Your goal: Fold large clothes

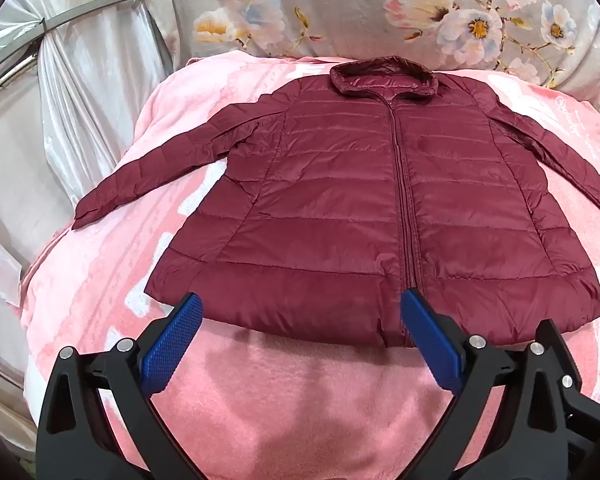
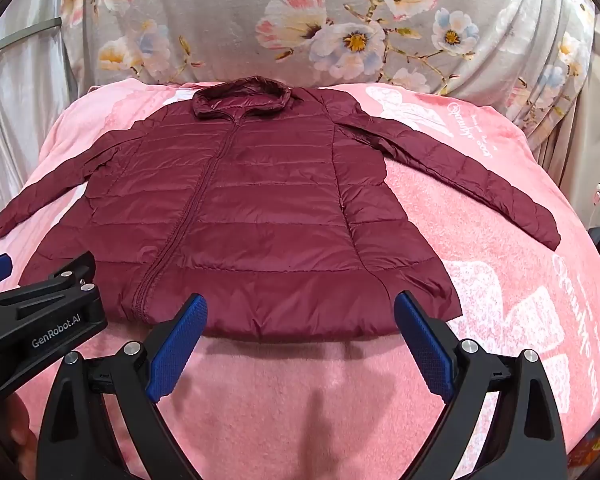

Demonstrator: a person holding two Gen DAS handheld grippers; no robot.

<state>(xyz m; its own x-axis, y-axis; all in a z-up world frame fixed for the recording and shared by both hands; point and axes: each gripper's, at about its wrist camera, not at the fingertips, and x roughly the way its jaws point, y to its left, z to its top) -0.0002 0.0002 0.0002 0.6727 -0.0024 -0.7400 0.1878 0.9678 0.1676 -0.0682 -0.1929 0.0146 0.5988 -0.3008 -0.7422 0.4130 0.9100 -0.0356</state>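
Note:
A dark red quilted jacket (image 1: 340, 200) lies flat and face up on a pink blanket (image 1: 292, 400), zipped, hood at the far end, both sleeves spread out to the sides. It also shows in the right wrist view (image 2: 252, 216). My left gripper (image 1: 302, 312) is open and empty, hovering just before the jacket's hem, left of the zipper. My right gripper (image 2: 300, 312) is open and empty over the hem at the jacket's right half. The left gripper's black body (image 2: 40, 320) shows at the left of the right wrist view.
The pink blanket (image 2: 500, 280) covers the bed, with white print on its right part. A grey floral sheet (image 2: 300, 20) hangs behind the bed. Pale curtains (image 1: 60, 100) hang at the left. The blanket drops off at the left and right edges.

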